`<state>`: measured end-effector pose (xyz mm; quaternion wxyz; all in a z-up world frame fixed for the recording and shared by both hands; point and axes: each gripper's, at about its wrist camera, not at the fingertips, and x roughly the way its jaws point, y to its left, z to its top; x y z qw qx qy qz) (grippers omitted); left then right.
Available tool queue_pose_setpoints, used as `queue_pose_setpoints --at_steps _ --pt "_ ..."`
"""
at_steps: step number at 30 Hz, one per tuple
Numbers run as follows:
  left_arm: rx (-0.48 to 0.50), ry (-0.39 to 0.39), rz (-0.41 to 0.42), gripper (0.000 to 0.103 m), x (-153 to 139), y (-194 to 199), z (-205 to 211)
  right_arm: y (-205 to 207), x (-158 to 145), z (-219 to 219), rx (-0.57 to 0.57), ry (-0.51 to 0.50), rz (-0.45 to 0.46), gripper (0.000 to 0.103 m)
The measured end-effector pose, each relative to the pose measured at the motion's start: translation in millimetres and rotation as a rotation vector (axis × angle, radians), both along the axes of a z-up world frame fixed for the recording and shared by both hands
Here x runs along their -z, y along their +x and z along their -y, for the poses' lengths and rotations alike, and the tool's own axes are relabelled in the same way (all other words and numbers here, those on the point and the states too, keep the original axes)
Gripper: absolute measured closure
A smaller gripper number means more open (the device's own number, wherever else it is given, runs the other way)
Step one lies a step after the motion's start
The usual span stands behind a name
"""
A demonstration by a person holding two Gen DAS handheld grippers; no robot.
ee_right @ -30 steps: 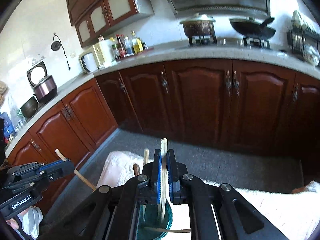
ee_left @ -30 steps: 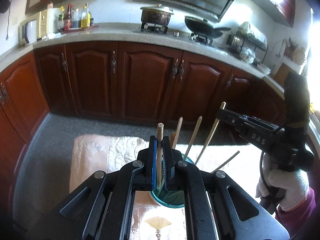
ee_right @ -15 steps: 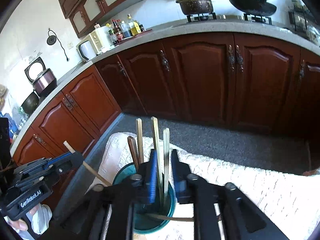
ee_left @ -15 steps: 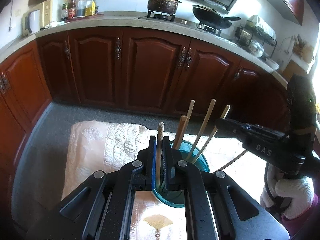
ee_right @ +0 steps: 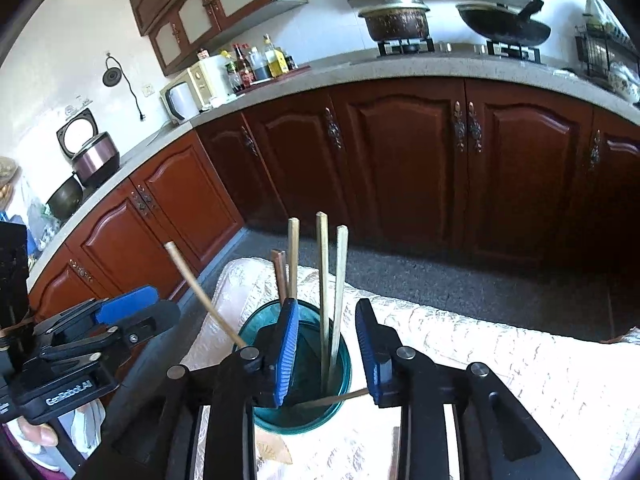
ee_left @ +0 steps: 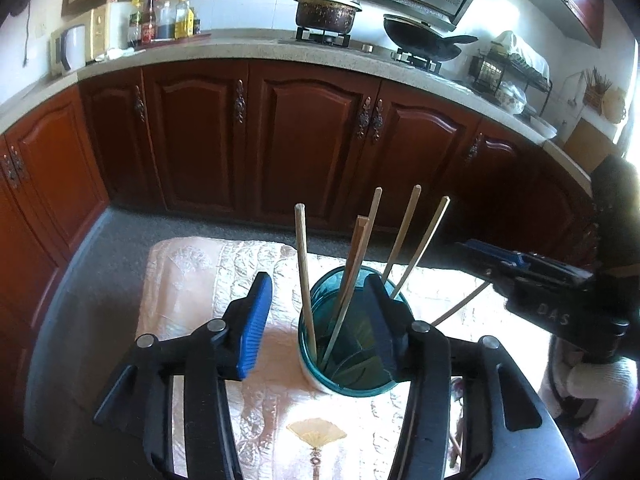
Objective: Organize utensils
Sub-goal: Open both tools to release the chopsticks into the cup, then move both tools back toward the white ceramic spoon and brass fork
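A teal glass cup (ee_left: pixel 352 376) stands on a cream embroidered cloth (ee_left: pixel 192 280) and holds several wooden chopsticks (ee_left: pixel 304 264). My left gripper (ee_left: pixel 320 304) is open right over the cup, its fingers on either side of the chopsticks. My right gripper (ee_right: pixel 326 324) is open too, straddling the cup (ee_right: pixel 296 412) and its chopsticks (ee_right: pixel 323 280). One more chopstick (ee_right: pixel 336 397) lies flat on the cloth beside the cup. The right gripper also shows at the right of the left wrist view (ee_left: pixel 532 280), the left gripper at the left of the right wrist view (ee_right: pixel 100 332).
The cloth covers a small table that stands on a grey floor (ee_left: pixel 120 232). Dark red cabinets (ee_left: pixel 312 140) run behind under a stone counter with a pot (ee_left: pixel 326 10), a wok (ee_left: pixel 420 38), bottles (ee_left: pixel 160 20) and a dish rack (ee_left: pixel 508 68).
Both grippers have opened and let go of the chopsticks they held; those chopsticks now stand in the cup. Both cameras have tilted down a little toward the cup.
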<state>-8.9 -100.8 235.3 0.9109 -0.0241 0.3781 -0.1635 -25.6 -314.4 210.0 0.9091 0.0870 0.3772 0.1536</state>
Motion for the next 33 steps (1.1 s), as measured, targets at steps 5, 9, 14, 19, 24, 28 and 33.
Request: queue_pose_setpoints --at_steps 5,9,14,19,24,28,33 --pt "-0.024 0.025 0.043 0.051 -3 -19 0 -27 -9 -2 -0.001 -0.004 0.035 0.069" --pt "-0.030 0.055 0.058 0.050 1 -36 4 -50 -7 -6 0.004 -0.023 0.043 0.067" --pt "-0.017 0.075 0.065 0.050 9 -60 12 -73 3 -7 0.006 -0.049 0.030 0.065" --pt "0.001 0.081 0.069 0.050 16 -81 19 -99 11 0 0.020 -0.055 0.014 0.065" --pt "0.021 0.072 0.056 0.050 20 -97 28 -123 19 14 0.051 -0.060 0.003 0.064" --pt "0.045 0.070 0.041 0.049 26 -108 38 -140 30 29 0.083 -0.064 -0.023 0.063" --pt "0.075 0.065 0.011 0.049 36 -115 49 -154 54 51 0.121 -0.070 -0.089 0.063"
